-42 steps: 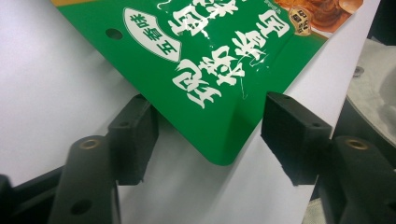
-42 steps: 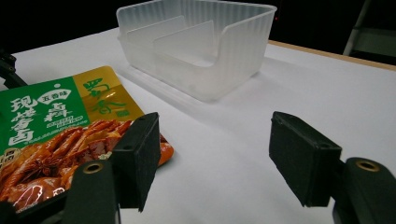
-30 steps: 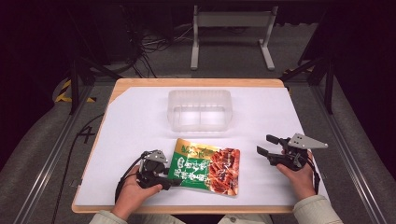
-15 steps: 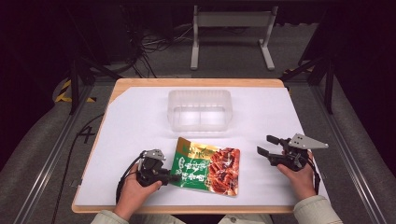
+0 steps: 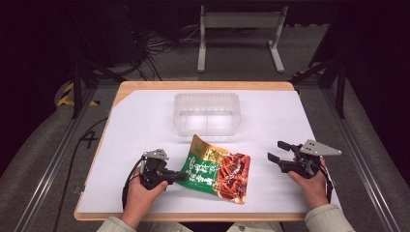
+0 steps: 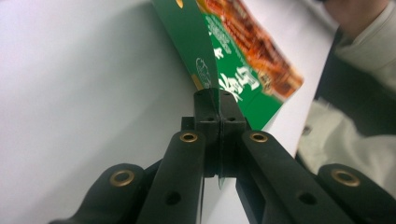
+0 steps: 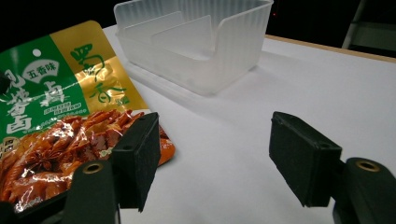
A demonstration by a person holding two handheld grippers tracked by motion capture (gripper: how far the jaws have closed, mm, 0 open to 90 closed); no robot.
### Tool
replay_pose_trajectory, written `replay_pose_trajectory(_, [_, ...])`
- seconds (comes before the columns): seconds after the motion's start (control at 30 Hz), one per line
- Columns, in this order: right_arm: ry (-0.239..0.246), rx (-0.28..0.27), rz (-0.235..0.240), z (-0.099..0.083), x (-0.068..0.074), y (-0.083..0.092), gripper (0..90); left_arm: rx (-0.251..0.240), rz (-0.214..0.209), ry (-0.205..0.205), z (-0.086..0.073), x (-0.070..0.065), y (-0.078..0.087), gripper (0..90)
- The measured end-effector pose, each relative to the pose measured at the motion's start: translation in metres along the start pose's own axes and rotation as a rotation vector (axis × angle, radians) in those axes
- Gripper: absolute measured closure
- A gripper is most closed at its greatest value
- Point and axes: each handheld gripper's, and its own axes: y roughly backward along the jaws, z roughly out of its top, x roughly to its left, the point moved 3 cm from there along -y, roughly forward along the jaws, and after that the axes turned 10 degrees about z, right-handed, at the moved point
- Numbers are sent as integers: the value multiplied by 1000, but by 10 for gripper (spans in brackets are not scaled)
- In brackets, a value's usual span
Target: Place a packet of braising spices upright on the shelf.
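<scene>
The left tongs (image 5: 180,177) pinch the snack packet's (image 5: 217,169) green edge, just in front of the clear tub (image 5: 207,114). The right tongs (image 5: 277,151) gape empty, right of the packet.

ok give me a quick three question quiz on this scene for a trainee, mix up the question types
1. True or false: the left gripper is shut on the edge of the green and orange foil snack packet.
2. Multiple choice: the right gripper is (A) clamped on the packet, (B) open and holding nothing, (C) inside the container.
3. Short answer: what sits on the white table cover just beyond the packet, and does it hold anything?

Key
1. True; in the left gripper view the jaws meet on the packet's edge.
2. B; the jaws stand apart over bare cover.
3. The clear ribbed plastic container, with a divider inside, empty.
</scene>
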Motion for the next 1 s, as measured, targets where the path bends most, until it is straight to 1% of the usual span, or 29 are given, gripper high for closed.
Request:
replay_pose_trajectory(0.1, [-4, 0, -4, -1, 0, 1, 340, -26, -11, -2, 7, -4, 4, 899])
replay_pose_trajectory(0.13, [-5, -1, -7, -1, 0, 2, 340, -44, -9, -4, 11, -7, 7, 898])
replay_pose_trajectory(0.17, [-5, -1, -7, -1, 0, 2, 340, -44, -9, -4, 11, -7, 7, 899])
replay_pose_trajectory(0.2, [-4, 0, -9, -1, 0, 3, 340, -54, -4, -5, 13, -11, 9, 899])
replay_pose_trajectory(0.27, [-5, -1, -12, -2, -1, 4, 339, -75, 6, -18, 18, -17, 12, 899])
replay_pose_trajectory(0.4, [-6, -4, -10, -1, -1, 3, 339, -109, 8, -36, 28, -26, 16, 899])
replay_pose_trajectory(0.6, [-9, -4, -5, -1, -1, 3, 347, -153, 15, -81, 44, -41, 21, 900])
replay_pose_trajectory(0.7, [-15, -3, -4, -1, -2, 3, 349, -177, 21, -112, 52, -47, 24, 900])
replay_pose_trajectory(0.77, [-17, -1, -6, -1, -2, 3, 349, -192, 18, -121, 57, -52, 25, 900])
replay_pose_trajectory(0.8, [-18, -1, -7, -1, -2, 3, 350, -199, 19, -135, 61, -55, 27, 900])
replay_pose_trajectory(0.87, [-16, -2, -4, -1, -3, 4, 352, -201, 17, -137, 63, -57, 27, 900])
replay_pose_trajectory(0.93, [-22, 1, -17, -1, -4, 5, 360, -216, 24, -166, 70, -62, 31, 900])
replay_pose_trajectory(1.0, [-33, -1, -20, -2, -6, 7, 364, -225, 30, -190, 77, -68, 34, 900])
